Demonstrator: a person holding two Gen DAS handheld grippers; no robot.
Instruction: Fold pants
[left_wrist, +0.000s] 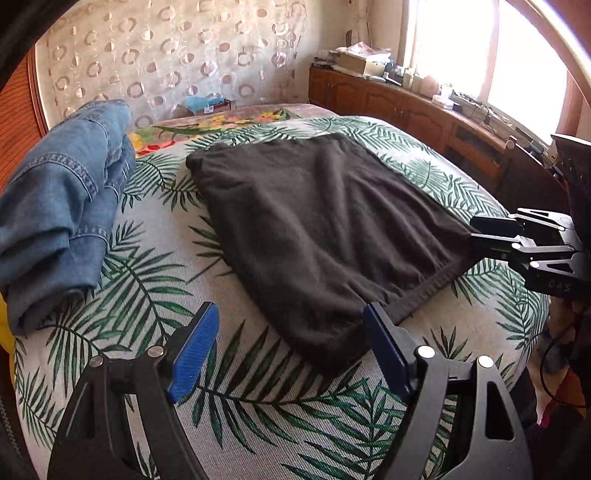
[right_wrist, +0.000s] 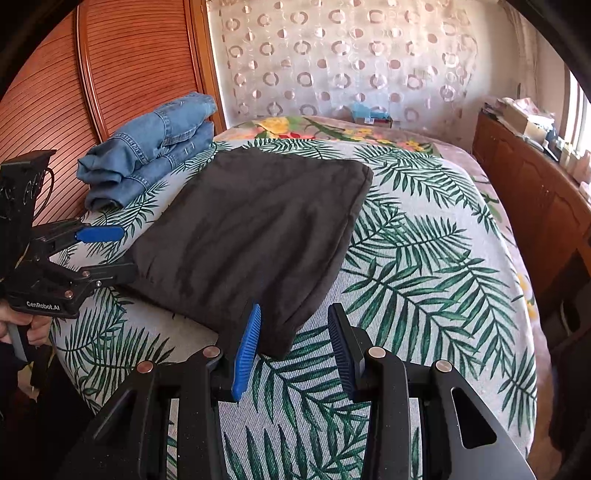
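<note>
Dark brown soft knit pants (left_wrist: 317, 229), folded to a rough square w/ ribbed hem, are laid on the palm-print bedspread (left_wrist: 258, 406) ahead of both tongs. Left gripper (left_wrist: 291, 328) is held wide, its right finger at the hem corner. Right gripper (right_wrist: 293, 325) is held narrower, not gripping, pads (right_wrist: 246, 350) at the nearest corner. Folded denim (right_wrist: 147, 147) is seen beyond the left gripper.

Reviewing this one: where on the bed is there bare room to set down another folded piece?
Widest free patch: leaf-print cover between the dark pants and the wooden cabinet. A narrower strip lies along the near edge, by both claws. Crowded: between the pants and the denim pile by the headboard.
</note>
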